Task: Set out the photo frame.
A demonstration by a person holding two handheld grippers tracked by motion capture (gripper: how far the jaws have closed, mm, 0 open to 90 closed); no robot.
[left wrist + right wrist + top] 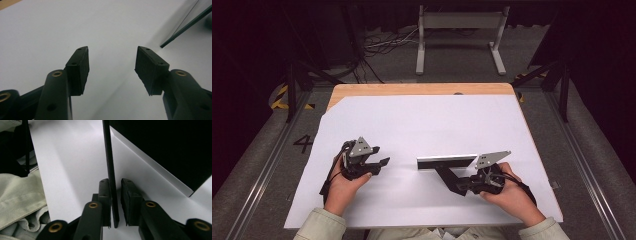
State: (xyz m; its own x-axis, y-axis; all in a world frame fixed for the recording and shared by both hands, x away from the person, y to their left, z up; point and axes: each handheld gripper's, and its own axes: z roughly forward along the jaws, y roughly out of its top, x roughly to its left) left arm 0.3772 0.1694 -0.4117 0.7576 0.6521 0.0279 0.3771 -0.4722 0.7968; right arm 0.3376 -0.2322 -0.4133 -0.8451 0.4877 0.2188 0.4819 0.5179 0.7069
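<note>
A flat black frame (447,163) with a pale edge stands low on the white sheet (422,125), right of centre. A thin black strut (446,176) runs from it toward me. My right gripper (463,188) is at the strut's near end. In the right gripper view the strut (108,150) sits between the jaws of the right gripper (115,182); one pad lies against it and a narrow gap shows at the other, so the grip is loose. The frame's dark face (170,145) rises beside it. My left gripper (381,164) rests on the sheet to the left, jaws wide apart with nothing between them (112,53).
The sheet covers a wooden table whose far edge (422,89) shows. A white metal stand (459,37) and cables lie on the floor beyond. A pale sleeve (20,195) is close beside the right gripper. The frame's thin edge (186,26) shows at upper right of the left gripper view.
</note>
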